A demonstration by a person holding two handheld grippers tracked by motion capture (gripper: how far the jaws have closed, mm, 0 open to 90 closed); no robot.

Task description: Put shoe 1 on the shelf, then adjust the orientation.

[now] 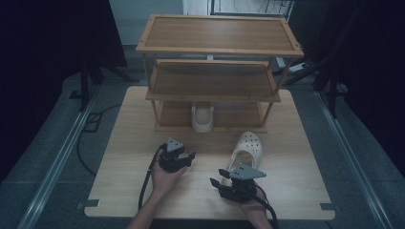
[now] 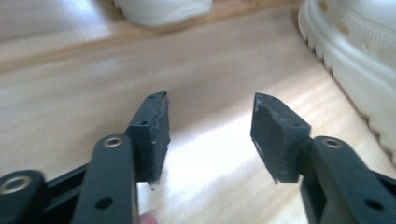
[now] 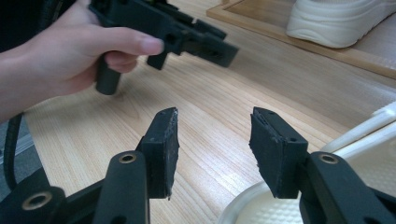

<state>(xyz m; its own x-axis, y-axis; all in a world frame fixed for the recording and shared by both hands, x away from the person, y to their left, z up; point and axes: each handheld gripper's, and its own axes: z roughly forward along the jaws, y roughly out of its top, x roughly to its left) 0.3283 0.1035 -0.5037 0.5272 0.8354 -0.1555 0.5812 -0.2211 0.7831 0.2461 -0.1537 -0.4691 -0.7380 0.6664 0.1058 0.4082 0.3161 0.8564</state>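
We see the left gripper over the pale wooden table, jaws spread wide with only bare tabletop between them. Our right gripper also stands wide apart, gripping nothing, just beside the heel of a cream perforated foam clog lying on the table. A second cream clog stands on the bottom tier of the three-tier wooden shoe rack at the table's far side.
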